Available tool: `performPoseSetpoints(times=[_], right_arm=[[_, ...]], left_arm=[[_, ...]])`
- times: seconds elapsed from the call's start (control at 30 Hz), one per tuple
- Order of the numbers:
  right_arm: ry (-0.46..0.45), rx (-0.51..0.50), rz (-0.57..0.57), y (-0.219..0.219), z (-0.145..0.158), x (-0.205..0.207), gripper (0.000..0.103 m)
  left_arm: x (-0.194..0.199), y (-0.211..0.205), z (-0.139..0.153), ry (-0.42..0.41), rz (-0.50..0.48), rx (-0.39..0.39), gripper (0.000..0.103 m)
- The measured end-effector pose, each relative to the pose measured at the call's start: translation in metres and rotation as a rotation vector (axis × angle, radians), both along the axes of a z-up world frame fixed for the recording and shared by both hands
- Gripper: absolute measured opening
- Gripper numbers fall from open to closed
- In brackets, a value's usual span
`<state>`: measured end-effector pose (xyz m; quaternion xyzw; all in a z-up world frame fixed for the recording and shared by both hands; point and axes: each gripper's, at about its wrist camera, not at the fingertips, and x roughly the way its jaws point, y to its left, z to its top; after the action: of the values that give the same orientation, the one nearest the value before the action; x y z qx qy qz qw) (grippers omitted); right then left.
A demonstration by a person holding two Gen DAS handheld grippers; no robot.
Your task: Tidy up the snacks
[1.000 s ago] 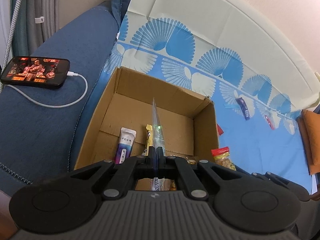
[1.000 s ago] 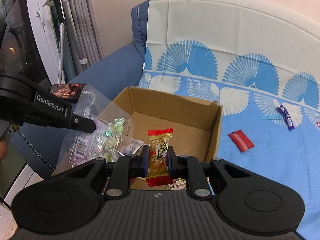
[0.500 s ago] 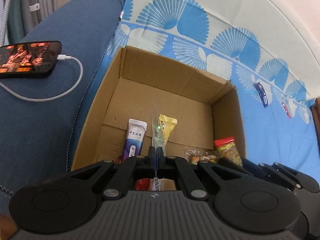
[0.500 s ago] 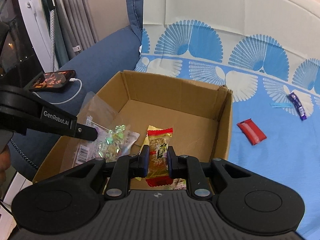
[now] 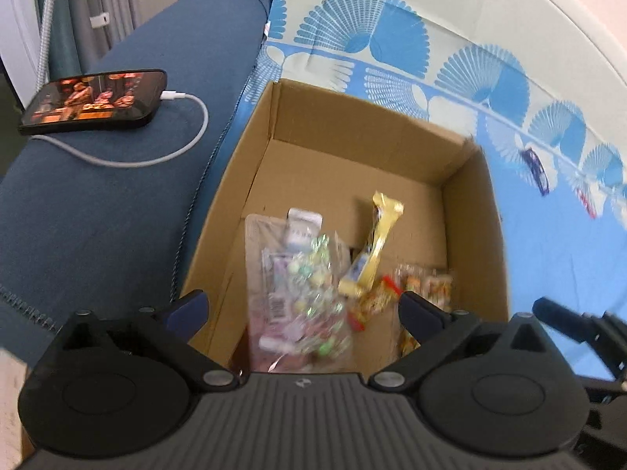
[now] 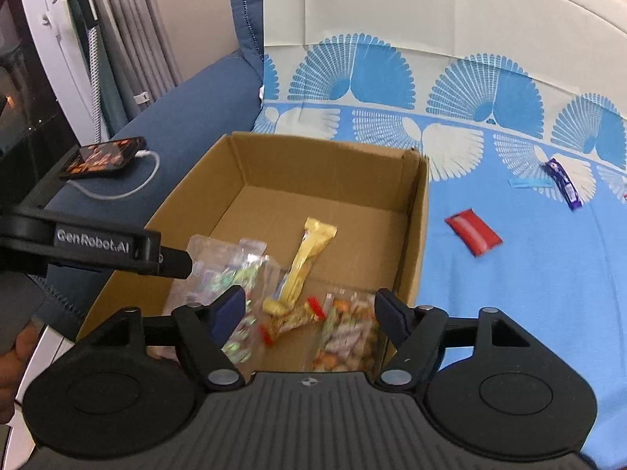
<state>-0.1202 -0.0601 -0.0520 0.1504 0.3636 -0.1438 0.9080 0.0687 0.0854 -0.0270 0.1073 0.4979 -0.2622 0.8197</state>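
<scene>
— Two views; left wrist first. Saw the left gripper (image 5: 303,305) with jaws just opened wide, pressing on nothing. Clear candy bag (image 5: 298,274) lay loose below them inside the cardboard box (image 5: 352,113), beside a yellow bar (image 5: 376,243).
— Spotted anything left outside?
— Only a purple bar (image 5: 535,170), off to the right on the blue sheet (image 5: 548,254), well apart from that gripper.
— Right wrist, then?
— Found the right gripper (image 6: 309,303) also just opened, gripping nothing. Red-ended packet (image 6: 290,323) rested on the box floor under it. Noted a red packet (image 6: 473,235) on the sheet, just right of the box, long axis slanting from upper left to lower right. Judged the right hand nearer for the next pick.
</scene>
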Motion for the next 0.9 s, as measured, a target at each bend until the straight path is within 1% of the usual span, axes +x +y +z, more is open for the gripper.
performPoseSetpoints(times=[0.07, 0.27, 0.43, 0.47, 0.6, 0.73, 0.9], right_arm=[[-0.004, -0.005, -0.005, 0.008, 0.003, -0.010, 0.079], [-0.030, -0.051, -0.045, 0.025, 0.018, -0.039, 0.084], [-0.040, -0.085, -0.055, 0.038, 0.024, -0.069, 0.085], [-0.044, -0.089, -0.057, 0.040, 0.025, -0.074, 0.085], [-0.072, -0.115, -0.059, 0.050, 0.033, -0.095, 0.085], [-0.107, -0.151, -0.059, 0.058, 0.041, -0.113, 0.087], [-0.116, -0.169, -0.042, 0.066, 0.045, -0.128, 0.090]], left_arm=[[-0.017, 0.007, 0.003, -0.029, 0.001, 0.015, 0.103], [-0.056, 0.024, 0.014, -0.115, 0.006, 0.027, 0.103], [-0.078, 0.035, 0.023, -0.186, 0.017, 0.081, 0.103], [-0.081, 0.037, 0.024, -0.191, 0.029, 0.088, 0.103], [-0.094, 0.046, 0.028, -0.189, 0.038, 0.068, 0.103], [-0.109, 0.053, 0.036, -0.198, 0.040, 0.036, 0.103], [-0.121, 0.063, 0.039, -0.167, 0.070, 0.020, 0.103]])
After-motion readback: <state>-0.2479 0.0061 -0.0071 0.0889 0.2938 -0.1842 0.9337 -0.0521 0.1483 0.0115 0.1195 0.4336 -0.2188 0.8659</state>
